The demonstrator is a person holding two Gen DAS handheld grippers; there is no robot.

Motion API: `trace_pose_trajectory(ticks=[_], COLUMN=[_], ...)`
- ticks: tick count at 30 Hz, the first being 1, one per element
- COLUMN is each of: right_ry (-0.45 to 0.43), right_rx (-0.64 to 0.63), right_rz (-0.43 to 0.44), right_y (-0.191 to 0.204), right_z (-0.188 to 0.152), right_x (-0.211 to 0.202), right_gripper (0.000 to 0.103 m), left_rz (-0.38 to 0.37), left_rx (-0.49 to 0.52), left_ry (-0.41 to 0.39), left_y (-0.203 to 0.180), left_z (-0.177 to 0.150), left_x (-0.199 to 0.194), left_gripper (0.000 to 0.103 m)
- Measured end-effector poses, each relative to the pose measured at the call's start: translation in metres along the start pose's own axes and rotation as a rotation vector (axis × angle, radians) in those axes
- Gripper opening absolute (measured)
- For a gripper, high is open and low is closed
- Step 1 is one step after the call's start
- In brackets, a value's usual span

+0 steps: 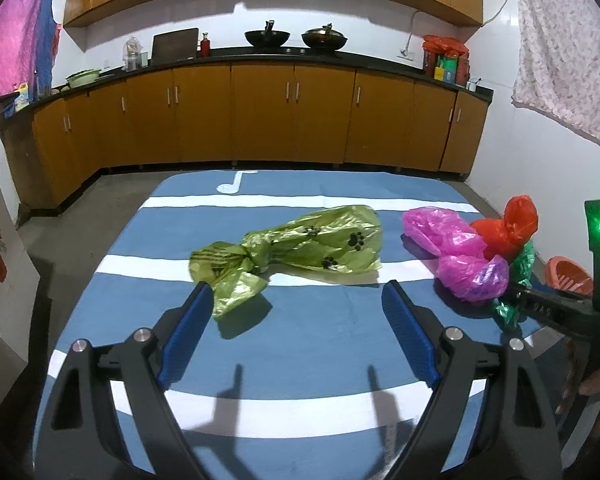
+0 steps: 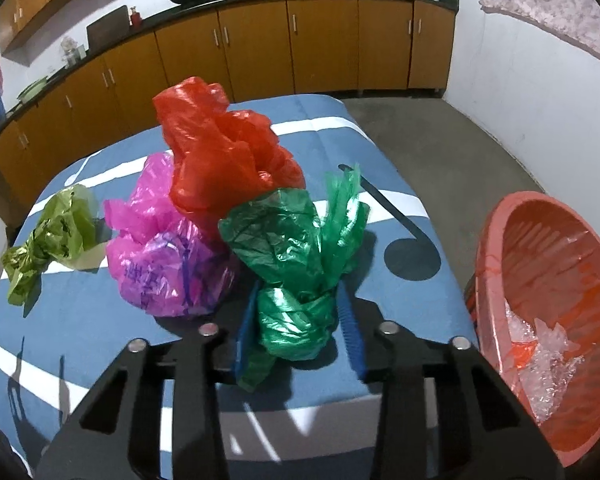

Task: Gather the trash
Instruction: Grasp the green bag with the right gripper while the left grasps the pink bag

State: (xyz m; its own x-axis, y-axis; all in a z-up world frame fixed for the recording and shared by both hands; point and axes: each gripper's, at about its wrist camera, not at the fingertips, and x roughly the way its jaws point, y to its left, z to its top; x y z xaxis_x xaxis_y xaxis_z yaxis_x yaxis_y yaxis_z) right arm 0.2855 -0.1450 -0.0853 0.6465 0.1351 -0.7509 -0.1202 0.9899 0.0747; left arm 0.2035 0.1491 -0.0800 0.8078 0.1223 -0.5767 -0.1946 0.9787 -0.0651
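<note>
Green bag [image 2: 296, 276] clamped btwn right gripper [image 2: 300, 300] fingers; left gripper [image 1: 298, 300] wide.

Both grippers [image 1: 296, 292] [image 2: 298, 292]: black linkages, silver pivot screws, ribbed blue pads [image 1: 410, 336]; possibly bare fingers [image 1: 598, 384].

right gripper [image 2: 296, 300] – clamps green bag [image 2: 296, 280] | orange basket [image 2: 500, 248] – beside table

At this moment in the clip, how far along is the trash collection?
Partly done: the orange basket already holds clear plastic. In hand: the right gripper clamps the green bag. Left on the table: red bag, pink bag, olive bag; left gripper open.
</note>
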Motion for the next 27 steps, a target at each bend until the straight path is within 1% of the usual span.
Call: trace_pose_trajectory(ticks=[5, 8, 10, 14, 18, 22, 25, 27], right_ry=[-0.02, -0.031, -0.039, -0.047, -0.064, -0.079, -0.087, -0.09], right_rx=[-0.001, 0.02, 0.041, 0.07, 0.075, 0.075, 0.078, 0.083], right_rz=[0.008, 0.009, 0.006, 0.0, -0.016, -0.025, -0.028, -0.028], right_y=[-0.011, -0.023, -0.032, -0.047, -0.055, -0.061, -0.068, -0.071], right_z=[-0.012, -0.019, -0.025, -0.032, -0.037, -0.04, -0.04, -0.039], right_x=[-0.012, -0.022, -0.029, -0.035, -0.042, -0.047, -0.05, -0.05], right_gripper=[0.036, 0.036, 0.036, 0.036, 0.036, 0.036, 0.036, 0.036], left_rz=[-0.049, -0.1, -0.13, -0.181, -0.2, -0.208, -0.191, -0.179], left_rx=[0.002, 0.004, 0.013, 0.048, 0.06, 0.059, 0.076, 0.085], left_ry=[0.006, 0.02, 0.026, 0.03, 0.045, 0.071, 0.107, 0.138], left_y=[-0.017, -0.034, -0.048, -0.082, -0.106, -0.121, -0.132, -0.135], left_z=[0.004, 0.008, 0.01, 0.016, 0.023, 0.03, 0.034, 0.036], left_x=[0.003, 0.008, 0.012, 0.022, 0.036, 0.054, 0.072, 0.084], left_gripper=[0.084, 0.085, 0.087, 0.088, 0.088, 0.088, 0.087, 0.082])
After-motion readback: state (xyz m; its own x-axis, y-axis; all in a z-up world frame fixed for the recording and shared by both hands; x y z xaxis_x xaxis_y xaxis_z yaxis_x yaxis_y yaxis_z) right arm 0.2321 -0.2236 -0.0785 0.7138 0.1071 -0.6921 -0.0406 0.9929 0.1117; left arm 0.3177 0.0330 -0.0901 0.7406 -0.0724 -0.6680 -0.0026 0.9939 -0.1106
